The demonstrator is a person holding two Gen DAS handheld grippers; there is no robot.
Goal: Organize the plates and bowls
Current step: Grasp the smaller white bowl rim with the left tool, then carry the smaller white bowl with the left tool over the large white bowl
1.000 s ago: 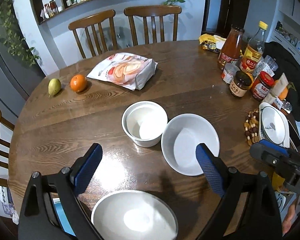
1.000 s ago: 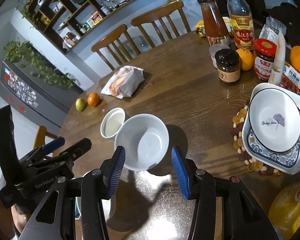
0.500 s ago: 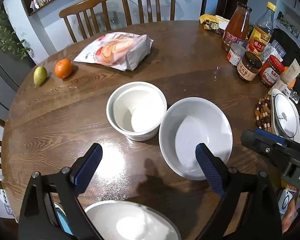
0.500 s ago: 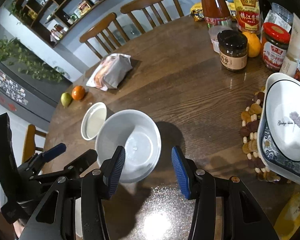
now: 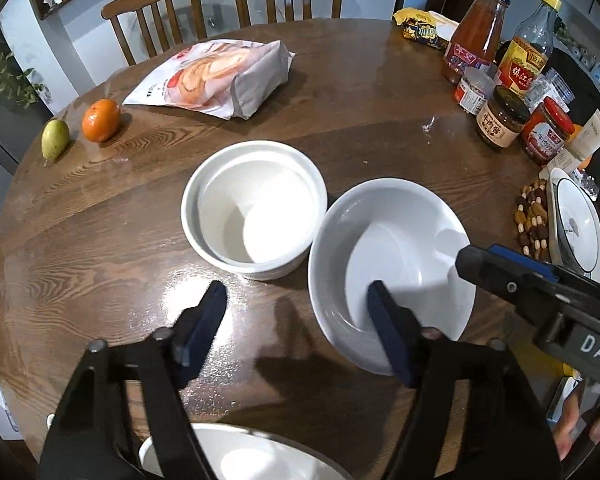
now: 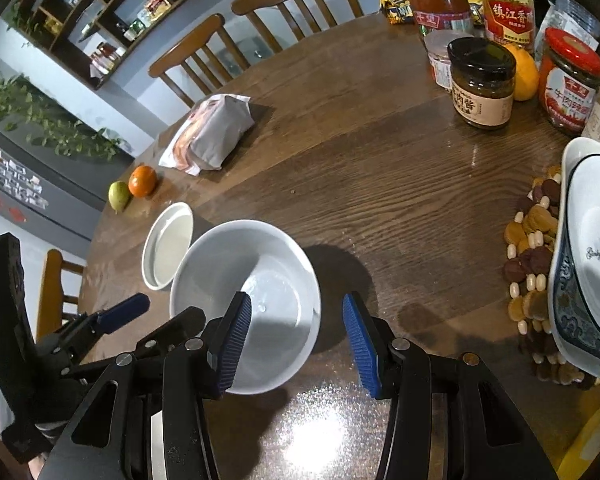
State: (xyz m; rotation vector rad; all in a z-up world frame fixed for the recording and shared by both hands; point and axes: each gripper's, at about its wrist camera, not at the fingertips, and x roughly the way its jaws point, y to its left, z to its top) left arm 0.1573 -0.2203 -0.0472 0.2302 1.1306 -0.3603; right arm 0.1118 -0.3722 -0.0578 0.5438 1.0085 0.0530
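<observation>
A wide white bowl (image 5: pixel 392 256) sits on the round wooden table (image 5: pixel 340 120), touching a straight-walled white bowl (image 5: pixel 256 208) on its left. My left gripper (image 5: pixel 296 316) is open; its right finger reaches over the wide bowl's near-left rim, its left finger is over bare table. My right gripper (image 6: pixel 296 320) is open and straddles the wide bowl's (image 6: pixel 248 280) right rim, left finger inside, right finger outside. The straight-walled bowl (image 6: pixel 166 246) lies beyond. A third white dish (image 5: pixel 240 460) shows under the left gripper. A blue-rimmed plate stack (image 6: pixel 588 260) stands at right.
Jars and sauce bottles (image 6: pixel 484 76) crowd the far right. A beaded trivet (image 6: pixel 532 280) lies under the plate stack. A snack bag (image 5: pixel 216 76), an orange (image 5: pixel 100 120) and a pear (image 5: pixel 54 138) lie at the far left. Chairs (image 5: pixel 156 12) stand behind the table.
Both grippers have moved forward and down toward the two bowls. The left jaws have narrowed. The right gripper's fingers now straddle the wide bowl's rim.
</observation>
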